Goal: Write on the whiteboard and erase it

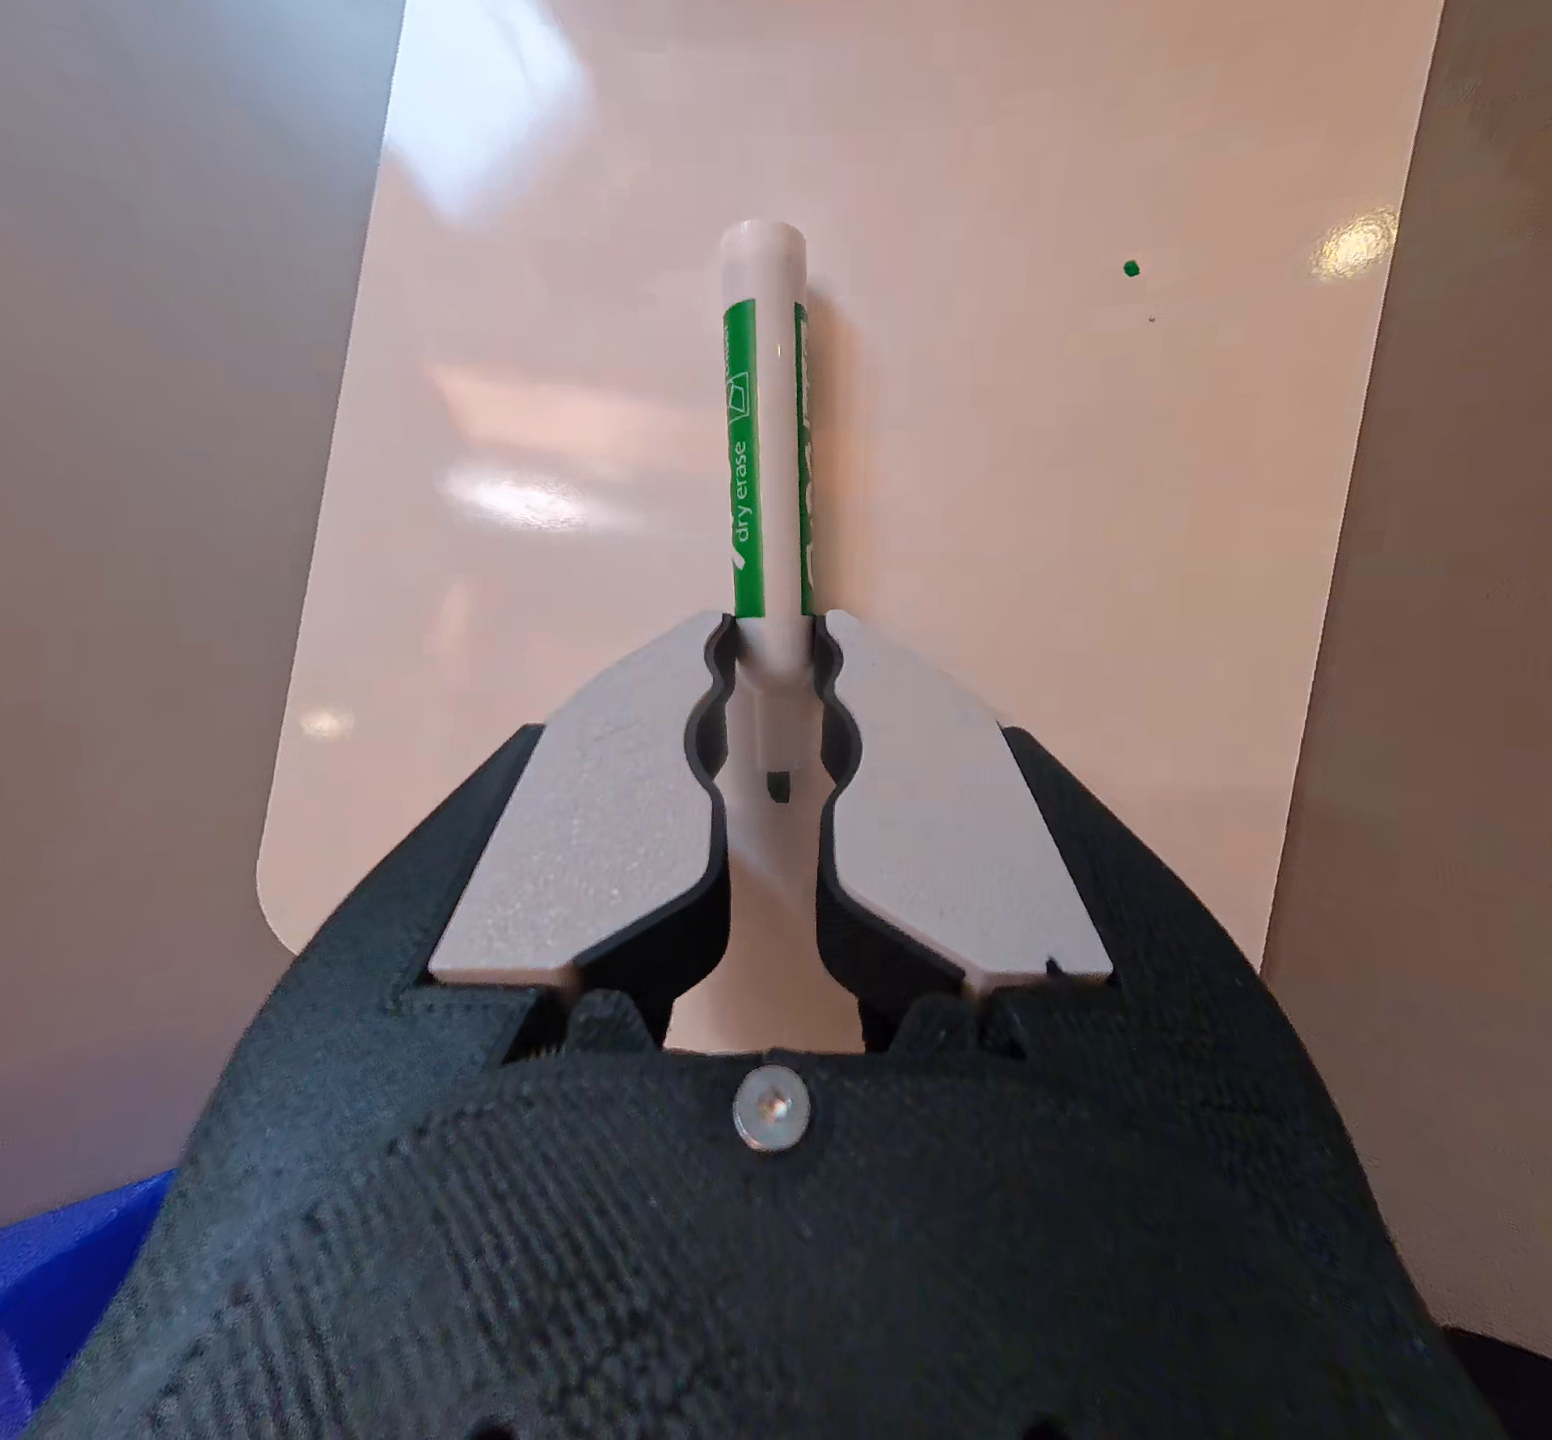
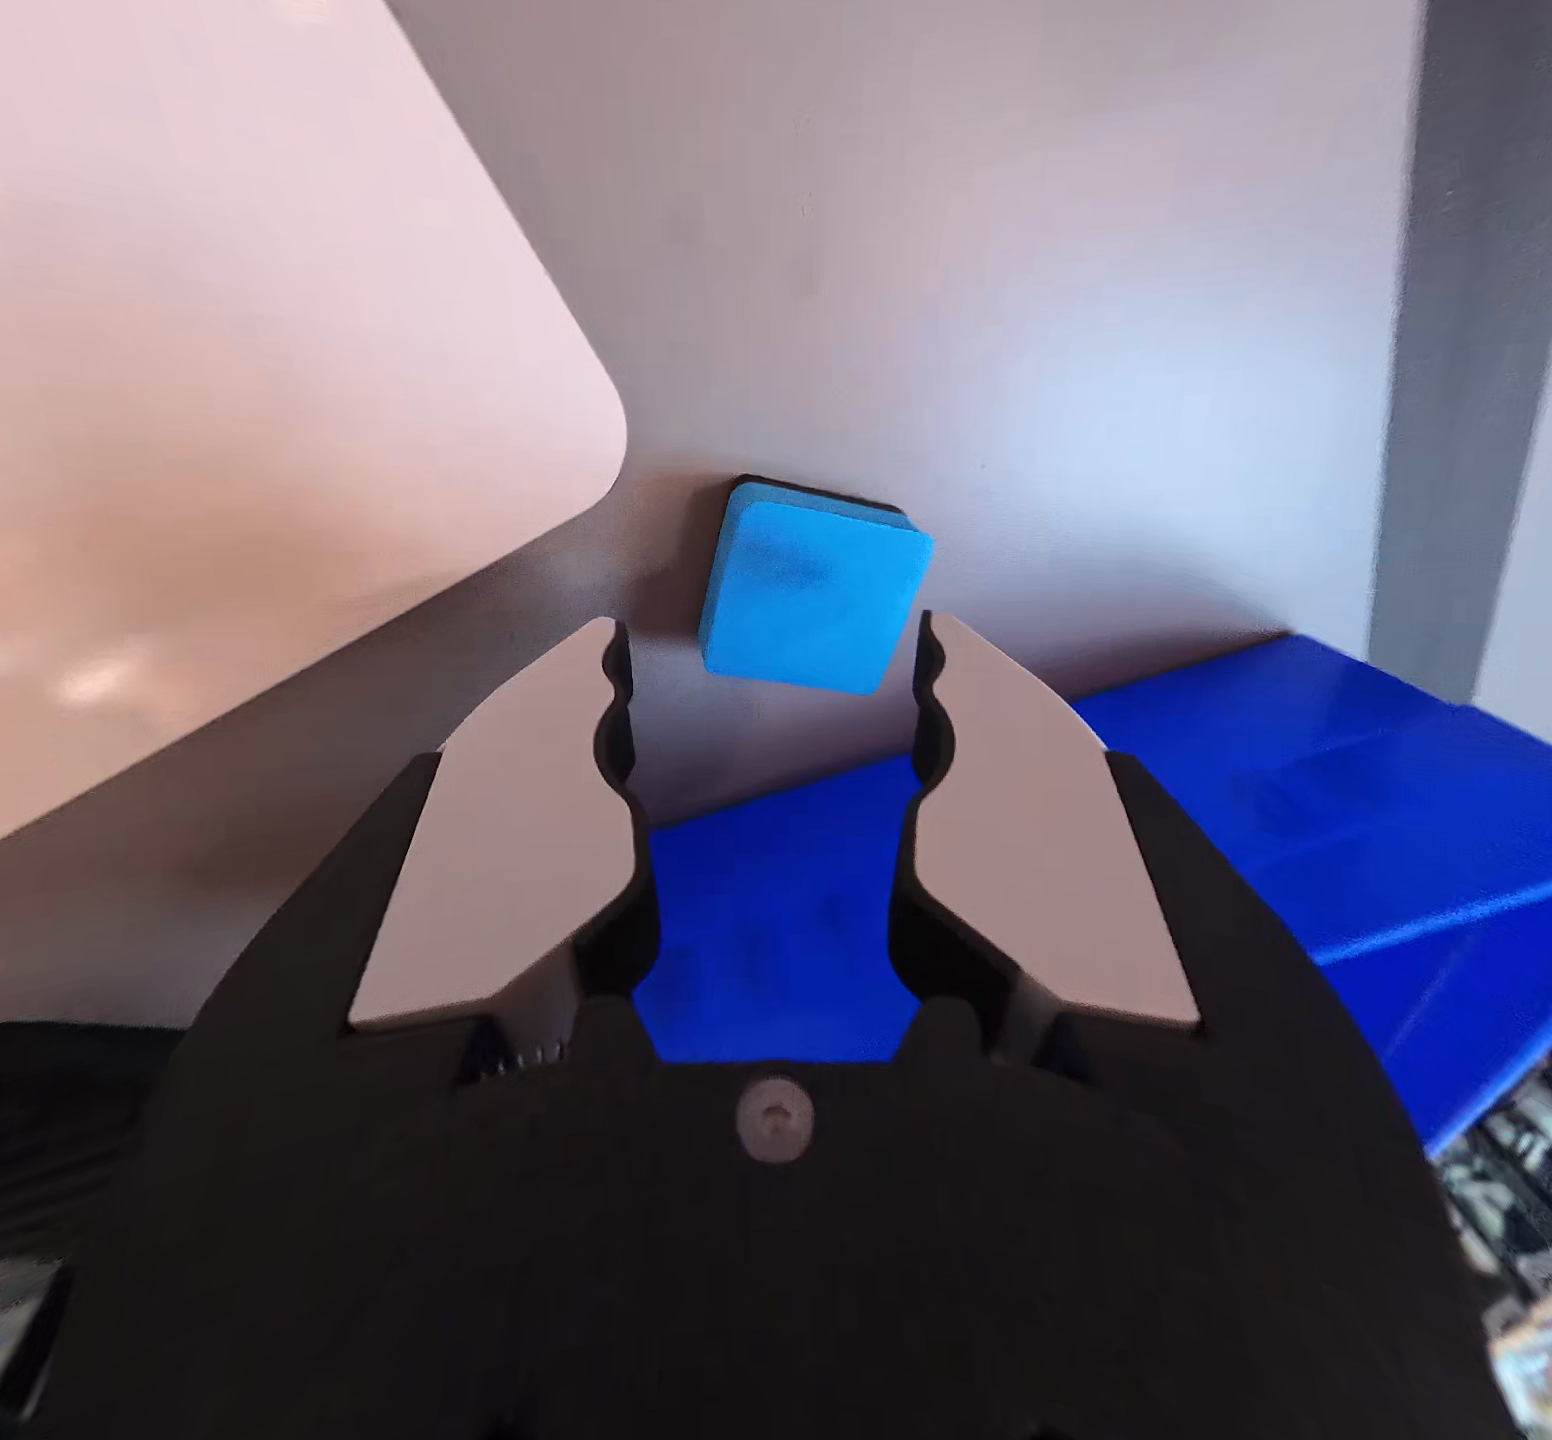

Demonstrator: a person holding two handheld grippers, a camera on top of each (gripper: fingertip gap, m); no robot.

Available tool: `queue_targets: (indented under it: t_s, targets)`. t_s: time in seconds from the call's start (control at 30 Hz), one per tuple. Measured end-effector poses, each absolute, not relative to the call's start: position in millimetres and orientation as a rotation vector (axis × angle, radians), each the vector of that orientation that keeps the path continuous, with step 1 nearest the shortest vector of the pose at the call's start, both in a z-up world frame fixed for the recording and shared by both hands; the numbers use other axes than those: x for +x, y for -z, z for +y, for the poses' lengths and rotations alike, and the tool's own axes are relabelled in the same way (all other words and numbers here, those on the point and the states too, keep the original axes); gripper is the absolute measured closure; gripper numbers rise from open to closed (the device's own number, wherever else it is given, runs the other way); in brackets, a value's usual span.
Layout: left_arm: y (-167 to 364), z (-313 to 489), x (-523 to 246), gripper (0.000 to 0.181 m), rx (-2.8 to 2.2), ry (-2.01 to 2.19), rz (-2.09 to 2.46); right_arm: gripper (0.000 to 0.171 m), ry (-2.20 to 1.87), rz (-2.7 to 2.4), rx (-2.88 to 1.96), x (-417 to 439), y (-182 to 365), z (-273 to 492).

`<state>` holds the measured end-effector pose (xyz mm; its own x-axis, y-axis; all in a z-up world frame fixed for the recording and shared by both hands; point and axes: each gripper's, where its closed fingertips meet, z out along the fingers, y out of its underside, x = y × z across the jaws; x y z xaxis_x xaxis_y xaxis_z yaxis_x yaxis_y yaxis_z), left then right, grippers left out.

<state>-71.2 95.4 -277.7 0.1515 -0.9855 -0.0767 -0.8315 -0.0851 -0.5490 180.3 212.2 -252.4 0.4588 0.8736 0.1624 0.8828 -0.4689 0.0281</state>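
My left gripper (image 1: 774,627) is shut on a white marker with a green label (image 1: 762,425). The marker stands upright in the view, its uncapped dark-green tip (image 1: 781,788) down between the fingers, close to the whiteboard (image 1: 1008,140). A small green dot (image 1: 1131,269) marks the board to the right of the marker. My right gripper (image 2: 771,627) is open and empty, pointed at a blue square eraser (image 2: 810,602) stuck on the wall just beyond the fingertips. The whiteboard's rounded lower corner (image 2: 252,308) lies left of the eraser.
The grey wall (image 2: 1008,224) surrounds the board. A blue container (image 2: 1260,854) sits below and right of the eraser; its edge also shows at the lower left of the left wrist view (image 1: 76,1265). A grey vertical strip (image 2: 1461,266) stands at the far right. My hands' fingertips stand some 30 centimeters from each other.
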Motion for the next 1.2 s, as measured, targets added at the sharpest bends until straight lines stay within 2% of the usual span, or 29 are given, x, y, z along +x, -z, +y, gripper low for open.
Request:
queue_targets:
  t_s: [0.1, 0.17, 0.27, 0.37, 0.47, 0.53, 0.8, 0.9, 1.03, 1.2]
  targets:
    - [277.7, 94.7, -73.3, 0.163, -1.966, 0.438, 1.73, 0.103, 0.339, -1.556, -2.788, 192.2, 269.5, 215.4]
    - [277.6, 93.7, -75.1, 0.163, -1.962, 0.432, 1.738, 0.118, 0.347, -1.529, -2.814, 193.1, 275.5, 219.7]
    - [277.6, 92.6, -78.1, 0.163, -1.961, 0.43, 1.741, 0.12, 0.185, -1.559, -2.657, 162.7, 255.3, 217.1]
    - [277.6, 92.5, -80.4, 0.163, -1.964, 0.436, 1.741, 0.12, -0.1, -1.86, -2.356, 93.2, 227.5, 143.3]
    - [277.7, 94.9, -80.1, 0.163, -1.975, 0.448, 1.737, 0.12, -0.057, -2.209, -2.168, 54.6, 249.7, 58.8]
    - [277.9, 96.3, -79.5, 0.163, -1.986, 0.46, 1.728, 0.12, 0.018, -2.31, -2.095, 37.9, 266.1, 33.9]
    - [278.1, 98.4, -83.8, 0.163, -2.015, 0.477, 1.689, 0.12, 0.174, -2.444, -1.919, -14.9, 270.9, 23.5]
    - [278.2, 97.5, -83.9, 0.163, -2.018, 0.47, 1.692, 0.119, 0.273, -2.437, -1.969, 0.1, 270.7, 39.0]
    - [278.2, 95.7, -82.9, 0.163, -2.019, 0.47, 1.697, 0.12, 0.256, -2.401, -2.038, 15.6, 270.2, 42.8]
    - [278.2, 94.6, -81.9, 0.163, -2.024, 0.473, 1.692, 0.119, 0.196, -2.446, -1.887, -21.3, 270.5, 25.6]
